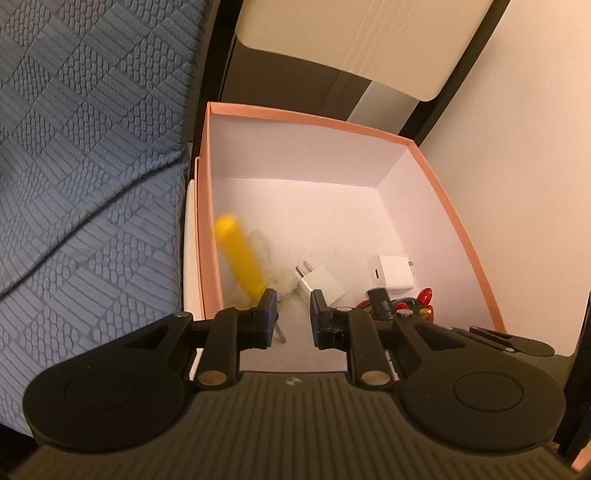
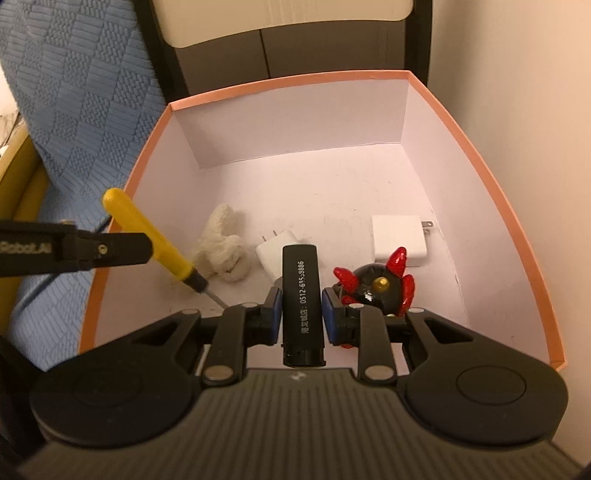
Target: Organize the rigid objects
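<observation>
A pink box [image 1: 458, 206] [image 2: 498, 206] with a white inside holds a yellow-handled screwdriver [image 1: 240, 258] [image 2: 155, 236], a cream plush toy [image 1: 269, 266] [image 2: 221, 243], two white chargers [image 1: 321, 284] [image 1: 393, 273] [image 2: 275, 251] [image 2: 399, 240] and a black-and-red figure [image 1: 421, 302] [image 2: 376, 284]. My left gripper [image 1: 293, 314] is open over the box's near left; the blurred screwdriver leans free by the left wall. My right gripper [image 2: 301, 310] is shut on a black lighter [image 2: 301, 299] [image 1: 382, 304] above the box's near edge.
A blue textured cushion [image 1: 81, 166] [image 2: 81, 92] lies left of the box. A chair back [image 1: 369, 40] [image 2: 280, 22] stands behind it. A pale wall [image 1: 535, 147] is on the right.
</observation>
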Action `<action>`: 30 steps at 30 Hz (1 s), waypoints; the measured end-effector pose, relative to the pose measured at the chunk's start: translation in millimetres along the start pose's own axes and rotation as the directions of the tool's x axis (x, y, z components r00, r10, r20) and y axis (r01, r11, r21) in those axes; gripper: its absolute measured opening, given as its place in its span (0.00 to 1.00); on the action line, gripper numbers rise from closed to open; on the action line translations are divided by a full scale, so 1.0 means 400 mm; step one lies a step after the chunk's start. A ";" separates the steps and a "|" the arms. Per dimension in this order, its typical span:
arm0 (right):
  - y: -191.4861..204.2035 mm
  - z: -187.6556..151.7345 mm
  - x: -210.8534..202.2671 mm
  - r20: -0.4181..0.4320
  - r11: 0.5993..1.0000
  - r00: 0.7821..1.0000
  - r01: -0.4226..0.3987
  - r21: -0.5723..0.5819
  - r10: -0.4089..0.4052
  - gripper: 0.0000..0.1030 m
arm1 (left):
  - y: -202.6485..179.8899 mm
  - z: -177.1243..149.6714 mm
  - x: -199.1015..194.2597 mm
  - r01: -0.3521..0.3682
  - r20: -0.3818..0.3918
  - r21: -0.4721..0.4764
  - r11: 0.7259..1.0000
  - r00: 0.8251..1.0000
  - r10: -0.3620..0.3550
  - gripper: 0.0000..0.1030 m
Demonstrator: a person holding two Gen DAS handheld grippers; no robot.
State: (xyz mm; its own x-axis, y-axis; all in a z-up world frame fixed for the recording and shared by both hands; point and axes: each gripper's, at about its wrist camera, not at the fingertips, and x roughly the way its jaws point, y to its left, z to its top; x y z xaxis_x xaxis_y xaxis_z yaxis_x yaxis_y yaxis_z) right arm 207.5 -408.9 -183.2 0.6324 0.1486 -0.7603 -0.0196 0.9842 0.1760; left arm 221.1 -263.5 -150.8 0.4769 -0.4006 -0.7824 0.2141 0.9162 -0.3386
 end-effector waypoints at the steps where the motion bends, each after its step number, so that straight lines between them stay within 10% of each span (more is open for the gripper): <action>1: 0.001 0.005 -0.004 0.008 1.000 1.000 0.001 0.001 -0.001 0.27 | 0.001 0.003 -0.009 -0.003 0.010 0.003 1.000 1.000 0.003 0.21; 30: 0.136 0.011 -0.413 0.341 0.999 0.940 -0.005 -0.046 0.020 0.27 | 0.039 -0.030 -0.443 0.036 0.314 0.090 0.995 0.947 -0.062 0.42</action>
State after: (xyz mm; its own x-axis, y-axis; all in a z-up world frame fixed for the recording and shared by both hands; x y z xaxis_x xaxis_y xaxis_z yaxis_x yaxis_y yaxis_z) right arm 105.4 -380.4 -45.5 0.8581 0.1266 -0.4976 -0.0581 0.9868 0.1509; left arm 129.6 -178.0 -23.8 0.7063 -0.4386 -0.5557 0.3069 0.8971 -0.3179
